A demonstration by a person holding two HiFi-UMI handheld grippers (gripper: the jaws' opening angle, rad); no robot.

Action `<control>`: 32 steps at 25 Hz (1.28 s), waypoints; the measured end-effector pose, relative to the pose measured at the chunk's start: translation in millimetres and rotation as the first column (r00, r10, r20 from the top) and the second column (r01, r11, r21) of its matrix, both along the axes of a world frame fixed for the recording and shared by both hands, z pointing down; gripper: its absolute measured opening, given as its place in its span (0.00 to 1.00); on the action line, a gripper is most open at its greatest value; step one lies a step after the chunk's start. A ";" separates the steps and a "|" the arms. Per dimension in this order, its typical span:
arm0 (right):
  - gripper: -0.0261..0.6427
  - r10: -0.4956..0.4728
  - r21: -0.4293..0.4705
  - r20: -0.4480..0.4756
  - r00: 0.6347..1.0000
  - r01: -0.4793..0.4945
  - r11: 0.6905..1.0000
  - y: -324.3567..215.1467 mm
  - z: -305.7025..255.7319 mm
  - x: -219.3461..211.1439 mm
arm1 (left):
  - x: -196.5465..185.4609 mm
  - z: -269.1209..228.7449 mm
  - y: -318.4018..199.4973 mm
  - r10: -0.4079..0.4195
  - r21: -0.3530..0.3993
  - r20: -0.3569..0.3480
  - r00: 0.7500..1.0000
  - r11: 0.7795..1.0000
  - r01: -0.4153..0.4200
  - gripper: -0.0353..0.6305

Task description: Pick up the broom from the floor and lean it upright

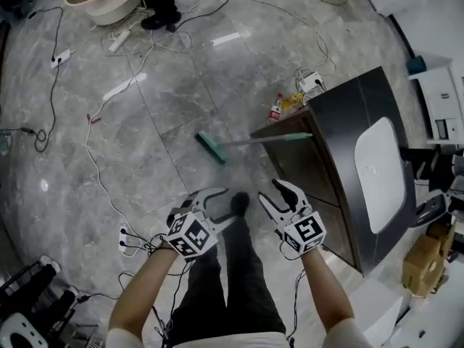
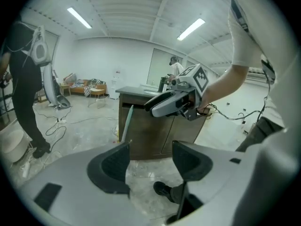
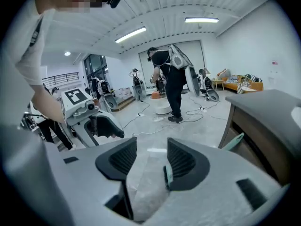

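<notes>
Leaning on cabinet (image 1: pixel 346 114): broom (image 1: pixel 261 141); L gripper (image 2: pixel 150 161), R gripper (image 3: pixel 151 158) fingers apart, empty.

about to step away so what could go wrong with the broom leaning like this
1. The broom leans on the cabinet with its head out on the glossy floor; the head might slide and the broom drop.
2. Falling, it could hit the bottle beside the cabinet.
3. Cables lie on the floor near the shoe; a trip seems possible.
</notes>
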State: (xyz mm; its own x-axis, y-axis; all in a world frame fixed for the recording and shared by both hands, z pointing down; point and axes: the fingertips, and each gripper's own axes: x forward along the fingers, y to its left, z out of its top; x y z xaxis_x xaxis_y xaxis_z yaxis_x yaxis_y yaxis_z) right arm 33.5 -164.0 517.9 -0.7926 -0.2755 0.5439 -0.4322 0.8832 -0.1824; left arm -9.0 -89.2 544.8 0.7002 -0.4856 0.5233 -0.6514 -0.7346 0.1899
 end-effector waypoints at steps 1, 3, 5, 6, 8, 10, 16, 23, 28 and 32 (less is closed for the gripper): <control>0.35 0.003 -0.005 -0.002 1.000 -0.003 1.000 10.3 -21.7 -0.3 | 3.0 -22.8 10.9 0.008 -0.001 0.000 1.000 1.000 -0.008 0.45; 0.34 0.010 -0.016 -0.006 1.000 -0.010 1.000 31.6 -65.0 -0.7 | 8.4 -68.5 33.1 0.025 -0.005 0.002 1.000 1.000 -0.025 0.45; 0.34 0.014 -0.006 -0.006 1.000 -0.014 1.000 46.2 -107.3 -4.1 | 9.3 -112.9 48.0 0.044 0.008 0.012 0.999 0.999 -0.044 0.45; 0.34 0.016 0.008 -0.004 1.000 -0.016 1.000 50.1 -127.8 -6.6 | 7.9 -134.4 51.6 0.054 0.023 0.021 0.998 0.998 -0.054 0.45; 0.34 0.017 0.031 -0.009 1.000 -0.017 0.999 58.9 -167.9 -7.0 | 6.3 -175.9 58.7 0.059 0.050 0.031 0.998 0.997 -0.060 0.45; 0.34 0.018 0.047 -0.033 0.999 -0.016 0.999 70.5 -204.4 0.6 | 7.7 -215.3 67.0 0.036 0.064 0.023 0.999 0.997 -0.037 0.45; 0.26 0.102 0.063 -0.051 0.993 -0.099 0.993 98.4 -297.1 38.5 | 8.7 -311.0 85.8 -0.078 0.083 -0.028 0.997 0.993 0.081 0.45; 0.11 0.134 0.093 0.010 0.991 -0.135 0.987 147.6 -367.5 99.4 | 31.8 -379.5 126.6 -0.258 0.066 -0.068 0.964 0.963 0.262 0.45; 0.07 0.110 0.111 0.016 0.994 -0.111 0.988 185.5 -393.1 141.1 | 61.1 -402.3 155.2 -0.353 0.032 -0.120 0.928 0.933 0.358 0.43; 0.04 0.119 0.113 0.053 0.991 -0.124 0.986 220.1 -421.7 175.5 | 92.2 -428.3 185.2 -0.367 0.069 -0.136 0.920 0.923 0.378 0.37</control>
